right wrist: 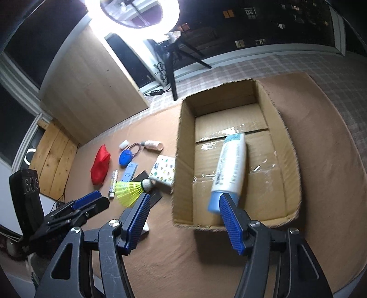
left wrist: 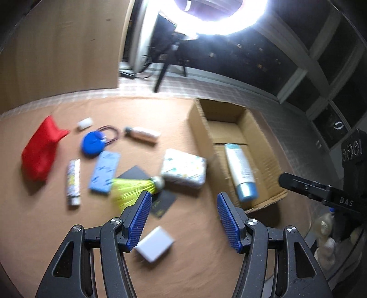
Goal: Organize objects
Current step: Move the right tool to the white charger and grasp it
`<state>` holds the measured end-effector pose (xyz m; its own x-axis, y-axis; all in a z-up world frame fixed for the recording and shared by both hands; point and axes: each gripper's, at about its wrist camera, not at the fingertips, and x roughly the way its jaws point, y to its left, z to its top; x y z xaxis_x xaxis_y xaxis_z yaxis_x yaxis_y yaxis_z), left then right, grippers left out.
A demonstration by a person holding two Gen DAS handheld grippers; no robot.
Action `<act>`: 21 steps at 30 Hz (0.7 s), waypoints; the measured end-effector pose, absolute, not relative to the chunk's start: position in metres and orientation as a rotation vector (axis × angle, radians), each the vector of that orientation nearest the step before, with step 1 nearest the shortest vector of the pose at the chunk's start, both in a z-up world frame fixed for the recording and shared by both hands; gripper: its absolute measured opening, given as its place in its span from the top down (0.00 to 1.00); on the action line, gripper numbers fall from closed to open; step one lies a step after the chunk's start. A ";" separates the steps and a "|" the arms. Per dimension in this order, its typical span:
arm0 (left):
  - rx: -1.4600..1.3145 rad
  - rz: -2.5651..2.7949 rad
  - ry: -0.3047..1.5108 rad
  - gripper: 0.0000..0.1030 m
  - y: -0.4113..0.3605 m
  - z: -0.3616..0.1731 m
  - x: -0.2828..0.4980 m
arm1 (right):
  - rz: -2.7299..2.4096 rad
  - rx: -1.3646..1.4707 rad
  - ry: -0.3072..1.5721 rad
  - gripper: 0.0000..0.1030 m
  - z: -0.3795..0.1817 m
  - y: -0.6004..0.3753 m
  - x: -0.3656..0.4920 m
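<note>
Between picks: white tube with blue cap [right wrist: 229,169] already lying in open cardboard box [right wrist: 183,146]. Both grippers, left [left wrist: 184,207] and right [right wrist: 183,208], fingers wide, empty. Next: close on yellow shuttlecock [left wrist: 135,185] on brown surface [left wrist: 195,263].

Home room at night, ring light [right wrist: 128,13], checked floor [right wrist: 252,66]

left tongs [left wrist: 184,202] (empty) parted, right tongs [right wrist: 184,205] parted

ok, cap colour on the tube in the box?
Light blue cap on a white tube; clearest in the right wrist view.
</note>
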<state>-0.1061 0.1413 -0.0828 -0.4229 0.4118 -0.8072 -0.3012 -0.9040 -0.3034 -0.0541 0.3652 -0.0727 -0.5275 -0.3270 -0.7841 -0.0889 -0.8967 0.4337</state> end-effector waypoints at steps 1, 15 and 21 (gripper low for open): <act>-1.377 2.341 -0.164 0.39 0.134 -0.084 -0.104 | -2.541 1.447 -0.644 0.43 -0.074 0.358 -0.051; -1.513 2.234 -0.132 0.39 0.089 -0.137 -0.084 | -2.348 1.609 -0.794 0.43 -0.125 0.299 -0.027; -1.519 2.157 -0.106 0.40 0.099 -0.155 -0.086 | -2.327 1.638 -0.885 0.43 -0.139 0.292 -0.019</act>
